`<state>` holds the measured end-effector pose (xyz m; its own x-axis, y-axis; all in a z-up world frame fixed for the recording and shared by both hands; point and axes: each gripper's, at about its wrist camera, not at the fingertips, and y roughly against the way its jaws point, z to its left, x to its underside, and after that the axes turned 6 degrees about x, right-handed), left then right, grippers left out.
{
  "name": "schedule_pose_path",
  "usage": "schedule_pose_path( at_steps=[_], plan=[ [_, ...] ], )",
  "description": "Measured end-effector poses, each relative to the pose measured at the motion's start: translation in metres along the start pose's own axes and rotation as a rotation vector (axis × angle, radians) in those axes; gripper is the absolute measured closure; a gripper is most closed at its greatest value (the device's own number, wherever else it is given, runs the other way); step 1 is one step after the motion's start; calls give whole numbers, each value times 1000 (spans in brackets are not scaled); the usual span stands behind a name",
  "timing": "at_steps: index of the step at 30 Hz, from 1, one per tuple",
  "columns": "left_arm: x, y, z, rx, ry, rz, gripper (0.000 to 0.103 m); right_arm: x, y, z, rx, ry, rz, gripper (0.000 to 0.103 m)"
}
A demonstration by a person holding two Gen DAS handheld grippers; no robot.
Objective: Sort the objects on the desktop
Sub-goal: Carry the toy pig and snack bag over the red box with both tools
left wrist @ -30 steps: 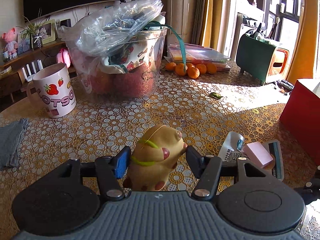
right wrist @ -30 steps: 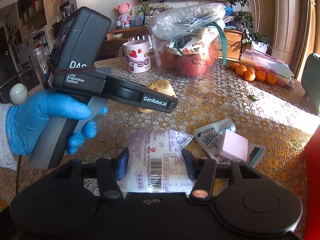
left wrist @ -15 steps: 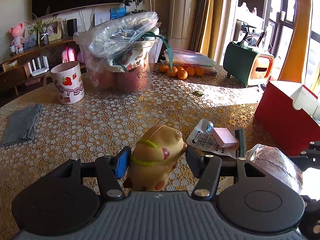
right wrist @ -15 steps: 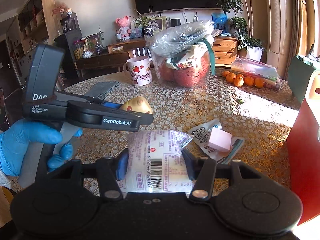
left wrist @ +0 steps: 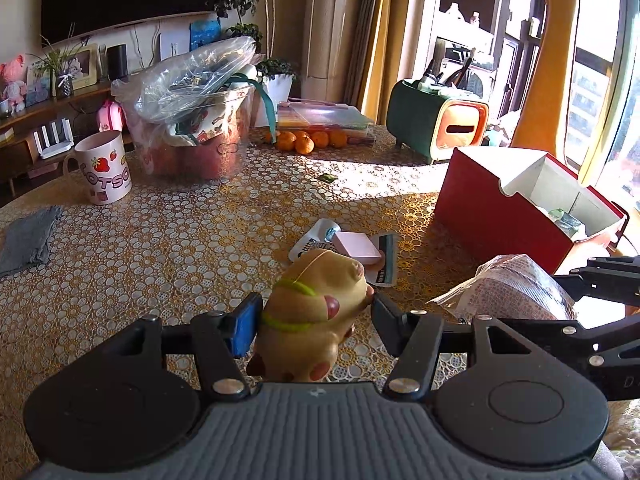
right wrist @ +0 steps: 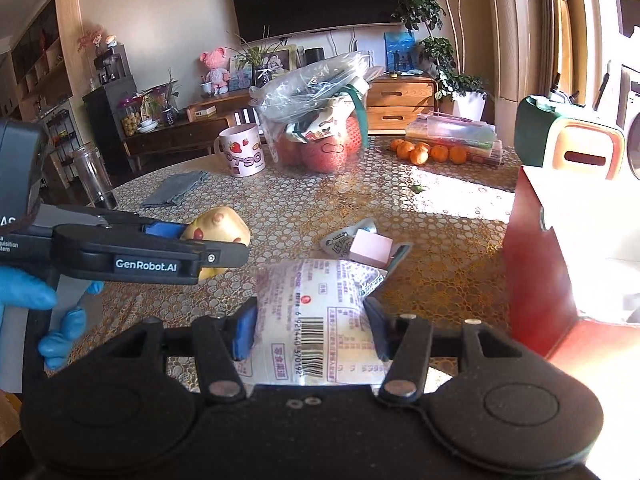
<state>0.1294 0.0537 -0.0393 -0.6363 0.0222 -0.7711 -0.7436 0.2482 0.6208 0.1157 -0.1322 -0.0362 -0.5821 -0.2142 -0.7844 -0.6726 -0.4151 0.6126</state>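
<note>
Red box (left wrist: 492,216) (white inside).

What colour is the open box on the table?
Red outside, white inside: the box, clearest in the left wrist view.

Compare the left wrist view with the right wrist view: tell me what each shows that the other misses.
Only the left wrist view looks into the open top of the red box. Only the right wrist view shows the blue-gloved hand and the clear tumbler. Both show the yellow toy clamped in the left gripper, the printed packet clamped in the right gripper, the strawberry mug and the oranges.
</note>
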Motion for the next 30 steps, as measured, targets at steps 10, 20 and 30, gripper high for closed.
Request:
schedule_pose_path(
  at_steps=[10,20,30],
  plan=[
    [-11,5,-72,98,-79,-5,44,11,41,-46,84,-50,-41,49],
    [-27,0,-133,152,-140,-10,44,9,71,-88,186,-81,-91,49],
    [-52,-17,-182,202,-197,-33,44,3,88,-122,296,-75,-145,49]
  ],
)
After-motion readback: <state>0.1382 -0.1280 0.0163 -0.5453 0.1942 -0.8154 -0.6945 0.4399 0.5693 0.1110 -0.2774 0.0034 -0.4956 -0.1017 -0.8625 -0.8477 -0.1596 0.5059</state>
